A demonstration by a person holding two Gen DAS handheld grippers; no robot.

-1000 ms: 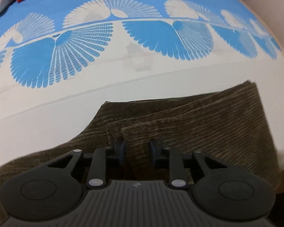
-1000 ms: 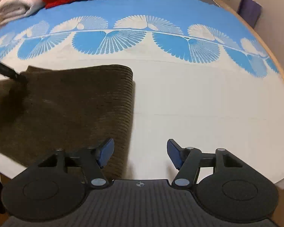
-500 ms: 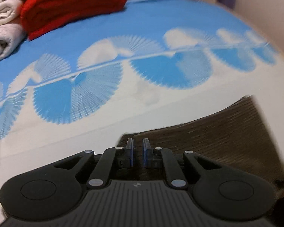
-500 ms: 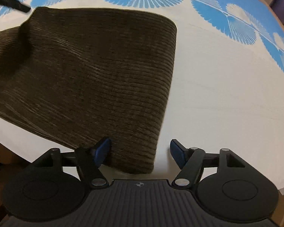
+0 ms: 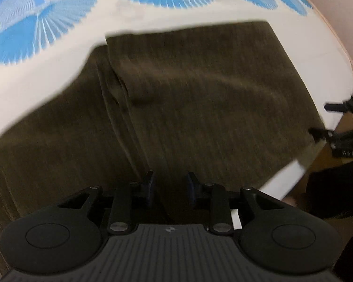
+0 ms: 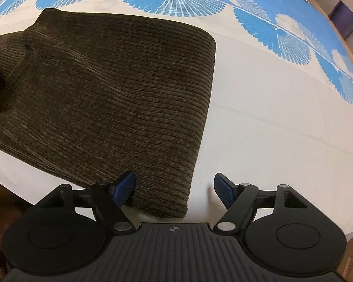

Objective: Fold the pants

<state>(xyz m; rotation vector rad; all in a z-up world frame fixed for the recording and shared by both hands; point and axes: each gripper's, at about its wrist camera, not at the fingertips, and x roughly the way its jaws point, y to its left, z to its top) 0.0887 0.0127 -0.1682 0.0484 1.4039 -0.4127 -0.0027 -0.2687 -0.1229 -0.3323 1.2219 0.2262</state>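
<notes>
Both tongs are set for another fold: left tongs (image 5: 169,185) opening over the pants (image 6: 120,89), right tongs (image 6: 174,190) wide, straddling the folded corner, needing to close.

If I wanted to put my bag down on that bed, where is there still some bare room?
The widest free patch is the white sheet, between the folded brown pants and the blue fan-pattern border. A narrower white strip lies beyond the pants, below that pattern. The near edge is crowded: the right gripper straddles the pants' corner, and the opening left gripper hovers over them.

Blue-and-white bedsheet (image 6: 258,117), folded brown pants (image 6: 110,89)
</notes>
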